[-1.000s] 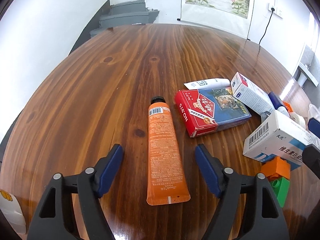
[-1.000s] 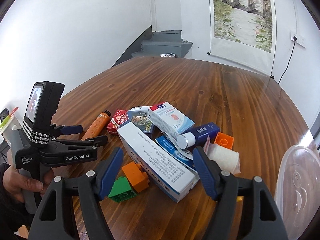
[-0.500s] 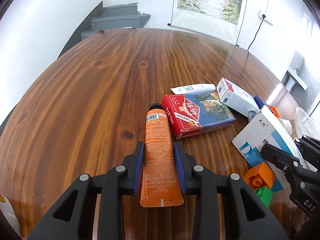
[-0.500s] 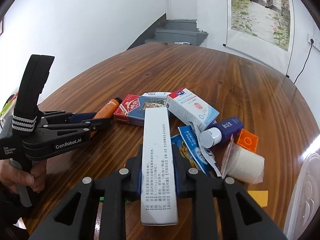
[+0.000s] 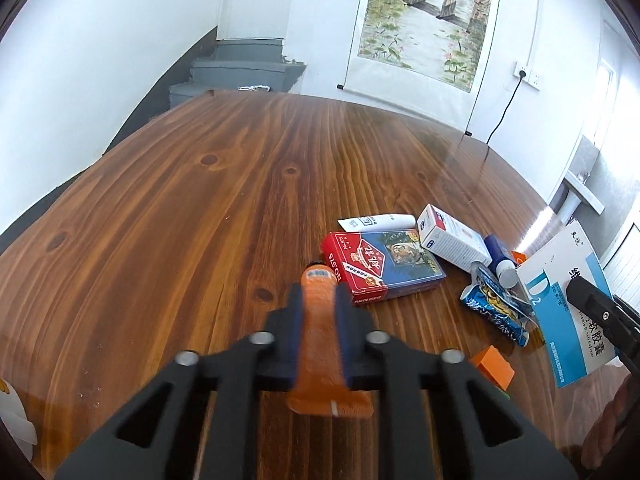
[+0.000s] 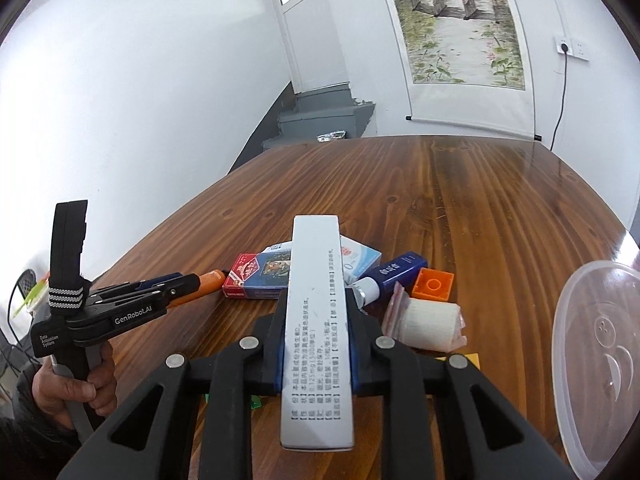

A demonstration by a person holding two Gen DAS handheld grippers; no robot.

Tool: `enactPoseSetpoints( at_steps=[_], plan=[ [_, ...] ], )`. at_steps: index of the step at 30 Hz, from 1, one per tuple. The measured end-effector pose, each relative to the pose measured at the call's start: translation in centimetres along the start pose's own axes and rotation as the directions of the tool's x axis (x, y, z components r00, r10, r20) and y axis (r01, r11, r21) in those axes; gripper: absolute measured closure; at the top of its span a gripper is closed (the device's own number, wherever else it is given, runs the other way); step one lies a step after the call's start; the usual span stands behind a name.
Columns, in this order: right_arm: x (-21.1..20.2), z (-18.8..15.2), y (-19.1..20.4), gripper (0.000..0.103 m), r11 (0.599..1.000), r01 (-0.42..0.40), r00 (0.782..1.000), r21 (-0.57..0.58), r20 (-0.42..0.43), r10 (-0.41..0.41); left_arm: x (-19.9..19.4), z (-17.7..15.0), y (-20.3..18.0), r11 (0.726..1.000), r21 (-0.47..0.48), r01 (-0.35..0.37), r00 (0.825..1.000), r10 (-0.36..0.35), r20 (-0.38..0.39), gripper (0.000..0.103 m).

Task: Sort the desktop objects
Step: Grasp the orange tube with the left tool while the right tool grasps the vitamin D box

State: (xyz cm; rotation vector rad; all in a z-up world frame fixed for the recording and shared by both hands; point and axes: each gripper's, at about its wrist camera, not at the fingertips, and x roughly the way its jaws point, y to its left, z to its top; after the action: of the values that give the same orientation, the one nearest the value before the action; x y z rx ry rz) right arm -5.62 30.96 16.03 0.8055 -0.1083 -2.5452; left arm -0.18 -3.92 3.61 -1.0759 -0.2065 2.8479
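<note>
We hold the orange tube (image 5: 318,332) clamped between the blue pads of our left gripper (image 5: 318,300); its capped end points away from the camera toward the red playing-card box (image 5: 382,264), and its crimped flat end hangs below the jaws, clear of the wooden table (image 5: 200,208). In the right wrist view the same tube pokes out past the left gripper's tips, just beside the card box.

Our right gripper (image 6: 316,308) is clenched on the long white medicine box (image 6: 316,320), gripping its two broad faces so that a narrow printed side faces the camera. The box is lifted off the table and tilted; in the left wrist view its blue-and-white face with a large "D" shows at the right edge.

On the table beneath and beyond lie the remaining items: a small white-and-blue carton (image 6: 360,258) leaning on the card box, a dark blue bottle with a white cap (image 6: 394,276), an orange building brick (image 6: 434,284), a white gauze roll (image 6: 430,324) in a clear wrapper, and a blue foil sachet (image 5: 494,304). A white tube (image 5: 380,222) lies behind the card box. A clear plastic lid (image 6: 596,364) sits at the table's right edge.

A hand (image 6: 76,388) grips the left gripper's handle.
</note>
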Motion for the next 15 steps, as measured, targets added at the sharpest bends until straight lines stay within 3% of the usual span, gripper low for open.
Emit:
enactPoseSetpoints(
  at_steps=[7, 10, 12, 15],
  plan=[
    [-0.6, 0.1, -1.6, 0.078, 0.997, 0.006, 1.0, 0.073, 0.013, -0.007, 1.4, -0.3, 0.6, 0.999, -0.019, -0.043, 0.998, 0.042, -0.051, 0.095],
    [-0.5, -0.2, -1.5, 0.078, 0.997, 0.001, 1.0, 0.074, 0.011, -0.002, 1.8, -0.4, 0.7, 0.999, -0.04, -0.021, 0.998, 0.018, -0.067, 0.073],
    [-0.6, 0.0, -1.6, 0.078, 0.997, -0.004, 1.0, 0.083, 0.012, 0.003, 1.7, -0.3, 0.6, 0.999, -0.042, -0.018, 0.998, 0.016, -0.059, 0.036],
    [-0.6, -0.1, -2.0, 0.078, 0.994, -0.013, 1.0, 0.104, 0.008, 0.012, 1.6, -0.1, 0.1, 0.998, -0.026, -0.052, 0.998, 0.051, -0.035, 0.028]
  ],
)
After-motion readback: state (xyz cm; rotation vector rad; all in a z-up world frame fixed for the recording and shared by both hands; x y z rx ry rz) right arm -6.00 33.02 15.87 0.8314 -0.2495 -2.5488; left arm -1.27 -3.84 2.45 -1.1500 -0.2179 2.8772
